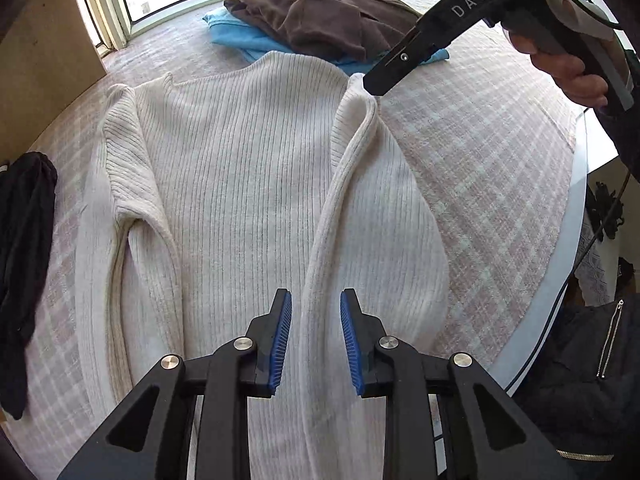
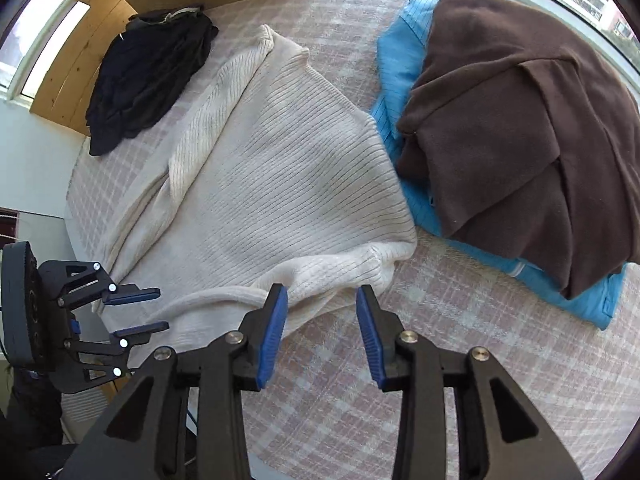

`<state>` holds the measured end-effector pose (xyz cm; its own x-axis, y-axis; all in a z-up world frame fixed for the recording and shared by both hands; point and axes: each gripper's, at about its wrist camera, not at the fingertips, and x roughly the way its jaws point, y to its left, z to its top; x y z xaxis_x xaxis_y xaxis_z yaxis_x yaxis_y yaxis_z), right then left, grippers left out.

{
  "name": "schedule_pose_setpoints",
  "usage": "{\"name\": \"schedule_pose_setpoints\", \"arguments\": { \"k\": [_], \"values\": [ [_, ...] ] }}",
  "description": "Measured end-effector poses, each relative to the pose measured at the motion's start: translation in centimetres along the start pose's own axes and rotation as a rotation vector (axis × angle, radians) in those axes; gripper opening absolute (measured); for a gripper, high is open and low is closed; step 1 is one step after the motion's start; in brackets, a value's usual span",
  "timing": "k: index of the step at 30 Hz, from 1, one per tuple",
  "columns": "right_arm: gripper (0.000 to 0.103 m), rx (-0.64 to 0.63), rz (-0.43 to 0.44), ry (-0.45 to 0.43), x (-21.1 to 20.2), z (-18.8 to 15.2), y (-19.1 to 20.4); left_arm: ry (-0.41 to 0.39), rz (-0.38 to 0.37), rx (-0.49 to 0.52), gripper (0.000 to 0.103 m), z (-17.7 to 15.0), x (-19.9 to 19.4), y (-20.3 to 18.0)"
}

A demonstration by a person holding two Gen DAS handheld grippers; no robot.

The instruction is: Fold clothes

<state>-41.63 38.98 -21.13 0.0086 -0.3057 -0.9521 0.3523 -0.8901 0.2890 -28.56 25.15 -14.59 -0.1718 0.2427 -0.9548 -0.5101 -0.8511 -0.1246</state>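
Left wrist view: left tongs (image 1: pixel 316 344), jaws parted, nothing held, poised over the folded-in sleeve edge of one cream ribbed sweater (image 1: pixel 240 184). Right tongs (image 2: pixel 322 336), jaws likewise parted and empty, just beside the sweater's corner. Sweater lies flat, mid-bed, on a pink plaid bedspread (image 1: pixel 492 184). Beyond it: one brown garment (image 2: pixel 516 128) stacked upon one blue garment (image 2: pixel 396 64), touching the sweater's edge. One black garment (image 2: pixel 148 76) lies at the bed's far side.
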Motion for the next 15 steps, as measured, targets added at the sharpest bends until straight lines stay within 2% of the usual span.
{"name": "schedule_pose_setpoints", "arguments": {
  "k": [3, 5, 6, 8, 10, 12, 13, 15],
  "values": [
    [0.036, 0.029, 0.011, 0.006, 0.9, 0.0, -0.6, 0.044, -0.017, 0.051, 0.023, 0.2, 1.5, -0.8],
    [0.036, 0.063, 0.043, -0.001, 0.7, 0.1, -1.3, 0.053, -0.014, 0.085, 0.015, 0.3, 2.0, -1.4],
    [0.036, 0.076, 0.053, -0.010, 0.5, 0.1, -1.6, 0.049, -0.003, 0.084, 0.005, 0.2, 2.0, -1.4],
    [0.036, 0.088, 0.070, -0.018, 0.1, 0.2, -1.9, 0.038, 0.017, 0.078, 0.004, 0.1, 1.7, -1.2],
    [0.036, 0.071, 0.086, -0.025, -0.1, 0.5, -1.7, -0.001, 0.019, 0.022, 0.003, -0.3, 0.2, 0.1],
    [0.036, 0.004, 0.063, -0.046, -0.6, 0.9, -0.8, -0.030, 0.036, -0.033, 0.003, -1.1, -1.2, 1.8],
    [0.036, -0.031, 0.051, -0.052, -1.0, 1.1, -0.4, -0.028, 0.051, -0.057, 0.003, -1.4, -1.5, 2.5],
    [0.036, -0.056, 0.080, -0.047, -1.1, 1.8, 0.2, -0.025, 0.033, -0.081, 0.003, -1.5, -1.4, 3.2]
  ]
}}
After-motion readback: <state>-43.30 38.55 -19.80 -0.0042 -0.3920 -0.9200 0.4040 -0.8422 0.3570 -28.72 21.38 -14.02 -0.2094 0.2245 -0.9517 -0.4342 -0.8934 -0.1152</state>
